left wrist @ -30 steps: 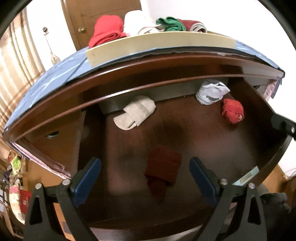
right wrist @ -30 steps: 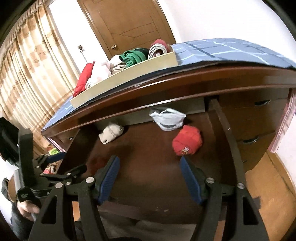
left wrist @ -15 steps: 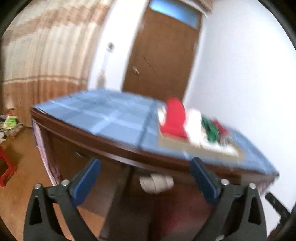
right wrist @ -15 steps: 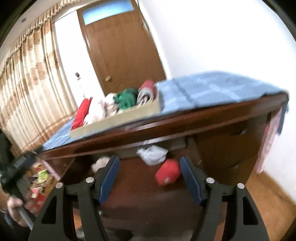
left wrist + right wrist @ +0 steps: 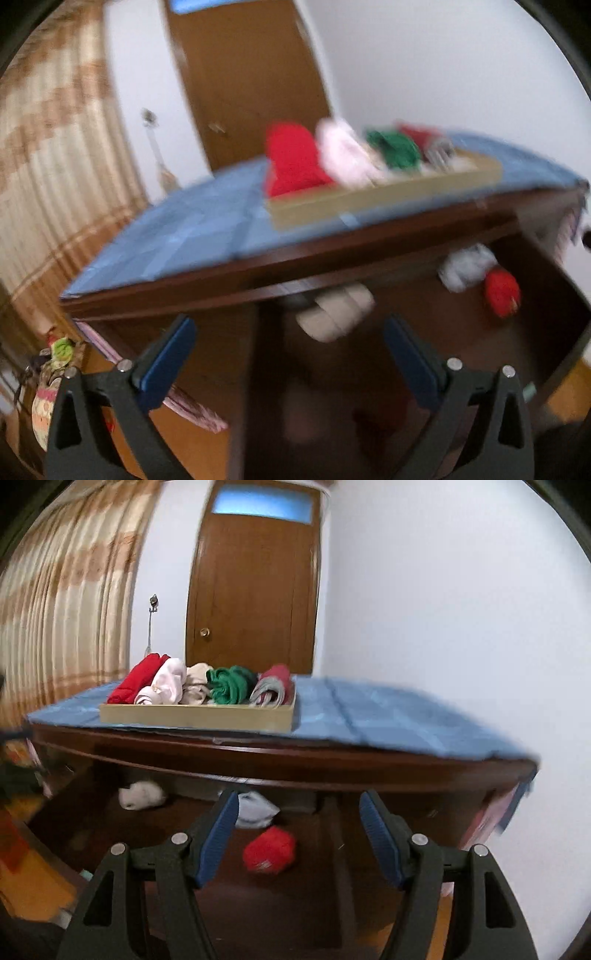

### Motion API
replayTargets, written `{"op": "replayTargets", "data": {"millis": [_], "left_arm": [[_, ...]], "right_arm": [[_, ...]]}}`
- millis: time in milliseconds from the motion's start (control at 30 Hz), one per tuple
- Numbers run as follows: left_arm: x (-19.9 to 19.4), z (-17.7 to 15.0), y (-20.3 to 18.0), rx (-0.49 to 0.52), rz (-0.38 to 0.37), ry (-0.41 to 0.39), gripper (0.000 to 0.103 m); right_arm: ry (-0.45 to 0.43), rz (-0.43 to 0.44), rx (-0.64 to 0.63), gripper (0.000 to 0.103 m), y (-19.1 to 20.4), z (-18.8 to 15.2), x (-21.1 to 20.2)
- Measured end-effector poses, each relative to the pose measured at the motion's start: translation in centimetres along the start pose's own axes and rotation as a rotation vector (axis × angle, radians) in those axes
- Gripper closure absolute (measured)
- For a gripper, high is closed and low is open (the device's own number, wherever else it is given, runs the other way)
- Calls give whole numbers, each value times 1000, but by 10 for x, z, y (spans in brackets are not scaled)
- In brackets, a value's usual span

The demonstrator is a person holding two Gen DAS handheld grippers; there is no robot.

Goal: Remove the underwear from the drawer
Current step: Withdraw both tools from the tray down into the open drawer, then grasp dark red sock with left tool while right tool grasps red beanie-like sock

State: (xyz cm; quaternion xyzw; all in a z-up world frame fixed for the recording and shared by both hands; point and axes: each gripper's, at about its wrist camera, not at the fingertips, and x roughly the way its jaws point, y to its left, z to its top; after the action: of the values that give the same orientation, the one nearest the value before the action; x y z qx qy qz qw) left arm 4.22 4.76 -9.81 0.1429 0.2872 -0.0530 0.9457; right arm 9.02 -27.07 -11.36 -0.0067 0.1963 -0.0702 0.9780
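Two handheld grippers face an open wooden drawer (image 5: pixel 92 812) under a desk covered with a blue cloth (image 5: pixel 388 716). Both are empty. The left gripper (image 5: pixel 288 354) has its blue jaws spread as wide as they go, with nothing between them. The right gripper (image 5: pixel 297 834) is partly open, also holding nothing.

Ahead of and below the right gripper, almost centred between its jaws, lies a red rolled underwear (image 5: pixel 269 851) on the drawer floor. Just beyond it sits a pale blue-white bundle (image 5: pixel 255 810), and further left a cream bundle (image 5: pixel 142 794). Above, on the desktop, a shallow tray (image 5: pixel 195 718) already holds several rolled garments.

To do this step well, it seems best to tilt the right gripper down, straddle only the red roll, and close on its thick middle, staying clear of the neighbouring bundle.
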Motion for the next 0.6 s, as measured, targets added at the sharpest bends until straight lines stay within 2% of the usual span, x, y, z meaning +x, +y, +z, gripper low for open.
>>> {"op": "replayTargets", "data": {"millis": [100,200,267,333,433,600], "left_arm": [[24,-9,-14,28,-89,159,0],[42,-19,-33,85,-110,275,0],[48,-22,-41,100,-128,316,6],[52,-20,-40,84,-154,347,6],[63,-18,-39,52,-170,424,6],[74,-15,-50,56,-208,506,6]], "right_arm": [[62,40,72,33,-10,-2,7],[113,102,118,33,-12,-8,12],[151,142,169,33,-11,-15,19],[197,181,206,33,-6,-24,26],[257,223,191,33,8,-36,33],[246,236,223,33,6,-40,28]]}}
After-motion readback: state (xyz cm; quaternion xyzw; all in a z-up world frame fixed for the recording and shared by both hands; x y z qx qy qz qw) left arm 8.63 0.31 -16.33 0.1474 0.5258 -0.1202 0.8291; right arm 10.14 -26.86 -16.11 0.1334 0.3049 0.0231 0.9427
